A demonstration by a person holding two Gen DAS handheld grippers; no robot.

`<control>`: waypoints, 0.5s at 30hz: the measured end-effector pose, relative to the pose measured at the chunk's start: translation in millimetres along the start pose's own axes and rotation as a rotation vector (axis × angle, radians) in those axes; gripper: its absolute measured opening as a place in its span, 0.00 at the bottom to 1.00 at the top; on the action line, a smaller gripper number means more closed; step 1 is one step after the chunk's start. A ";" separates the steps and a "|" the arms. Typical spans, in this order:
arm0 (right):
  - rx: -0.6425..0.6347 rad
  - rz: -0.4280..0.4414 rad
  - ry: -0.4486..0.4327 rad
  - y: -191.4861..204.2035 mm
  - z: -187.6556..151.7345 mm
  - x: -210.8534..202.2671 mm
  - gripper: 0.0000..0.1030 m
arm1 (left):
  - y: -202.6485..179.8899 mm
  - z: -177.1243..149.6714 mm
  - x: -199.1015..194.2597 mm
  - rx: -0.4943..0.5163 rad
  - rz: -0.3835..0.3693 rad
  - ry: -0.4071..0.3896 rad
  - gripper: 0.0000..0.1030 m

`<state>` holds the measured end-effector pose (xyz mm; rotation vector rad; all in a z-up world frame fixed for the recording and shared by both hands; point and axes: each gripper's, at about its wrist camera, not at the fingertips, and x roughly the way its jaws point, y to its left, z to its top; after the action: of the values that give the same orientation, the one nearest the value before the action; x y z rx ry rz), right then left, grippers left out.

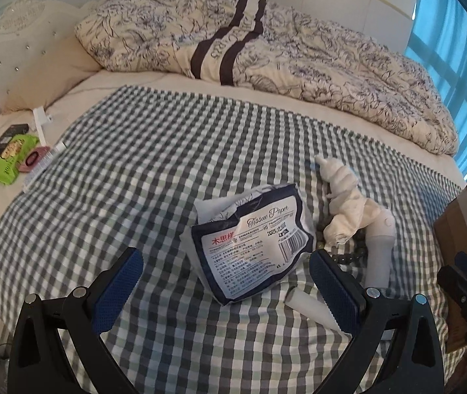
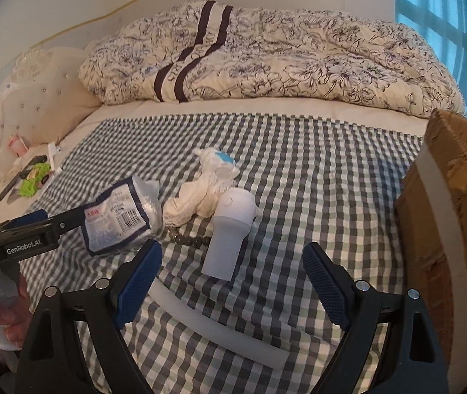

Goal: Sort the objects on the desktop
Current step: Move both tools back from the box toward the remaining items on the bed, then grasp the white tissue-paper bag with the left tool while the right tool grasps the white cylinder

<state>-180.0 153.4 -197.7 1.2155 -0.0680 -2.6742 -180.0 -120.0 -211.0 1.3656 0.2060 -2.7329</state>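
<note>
While both grippers' fingers gape, tissue pack (image 1: 253,246) reads "Tissue Paper".

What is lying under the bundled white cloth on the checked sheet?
A string of dark beads pokes out from beneath the white cloth, beside the tissue pack. Only one stretch shows; the rest of the strand is covered, so its full length cannot be seen.

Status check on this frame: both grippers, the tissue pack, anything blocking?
Left gripper open, lined up on the tissue pack. Right gripper open, empty, over the white tube. Pack on the checked cloth, unheld; bead bracelet beside it.
</note>
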 end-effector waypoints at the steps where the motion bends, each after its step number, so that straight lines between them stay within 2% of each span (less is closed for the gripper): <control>1: -0.001 -0.001 0.007 0.4 -0.4 3.8 0.85 | -1.6 -0.8 4.7 0.003 -0.002 0.007 1.00; 15: -0.016 -0.031 0.079 0.5 -0.7 55.8 0.85 | -11.2 -2.6 56.9 0.018 0.001 0.058 1.00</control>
<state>-215.1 141.6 -239.4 1.3269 -0.0155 -2.6439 -213.5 -109.2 -257.1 1.4501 0.1848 -2.7027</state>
